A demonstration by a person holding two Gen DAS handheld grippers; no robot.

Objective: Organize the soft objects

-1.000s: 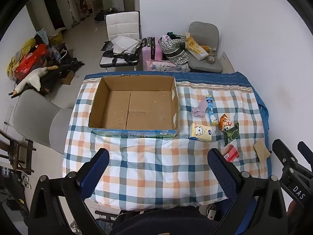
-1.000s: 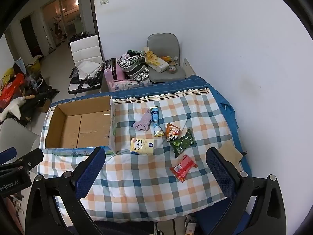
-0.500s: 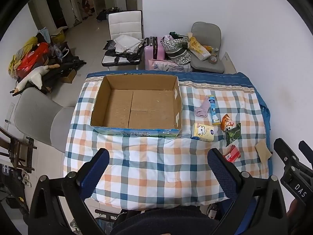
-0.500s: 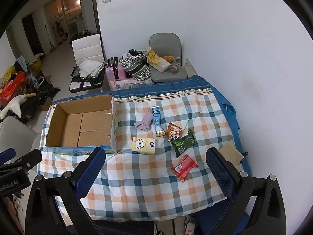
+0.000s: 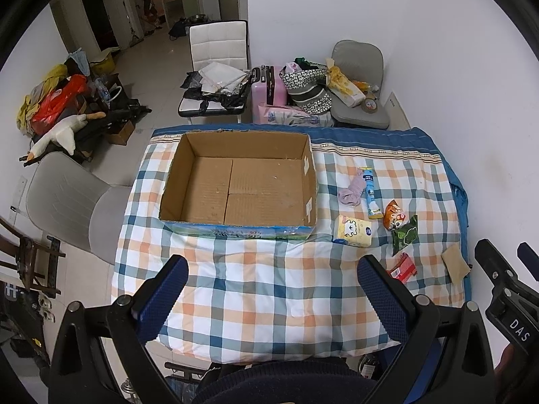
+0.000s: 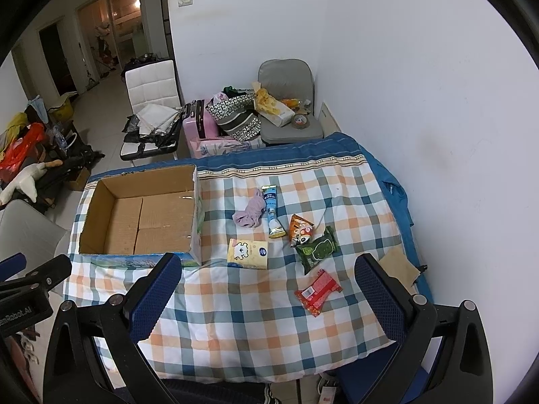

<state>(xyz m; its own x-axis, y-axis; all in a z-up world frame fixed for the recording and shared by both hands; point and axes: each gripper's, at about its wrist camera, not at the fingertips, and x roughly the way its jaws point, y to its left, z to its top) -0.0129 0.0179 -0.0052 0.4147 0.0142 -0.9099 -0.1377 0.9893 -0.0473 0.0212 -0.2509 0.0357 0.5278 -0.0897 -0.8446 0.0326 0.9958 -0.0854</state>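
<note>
The soft things lie in a loose cluster on the checked cloth (image 6: 256, 306), to the right of the open cardboard box (image 6: 141, 222). A crumpled lilac sock (image 6: 251, 213) sits furthest back, touching a white and blue tube (image 6: 272, 213). In front of them lies a yellow packet with a cartoon bear (image 6: 247, 253), just beside the box's near corner. To the right are an orange snack pouch (image 6: 300, 229) and a dark green packet (image 6: 316, 250) that overlap at one edge, then a red packet (image 6: 318, 292) nearest the table's front, and a tan square (image 6: 397, 265) at the right edge. Print on the packets is too small to read, and from the left wrist view the red packet (image 5: 402, 267) is partly cut off by a gripper finger.

The box holds nothing I can see; its near wall hides the front strip of its floor.

The right gripper (image 6: 266, 296) hangs above the front of the table, jaws spread wide and holding nothing, the red packet lying between its fingers in the view and the other items beyond. The left gripper (image 5: 273, 288) hovers likewise, wide apart and empty-handed, facing the box (image 5: 239, 185) with the cluster off to its right.
</note>
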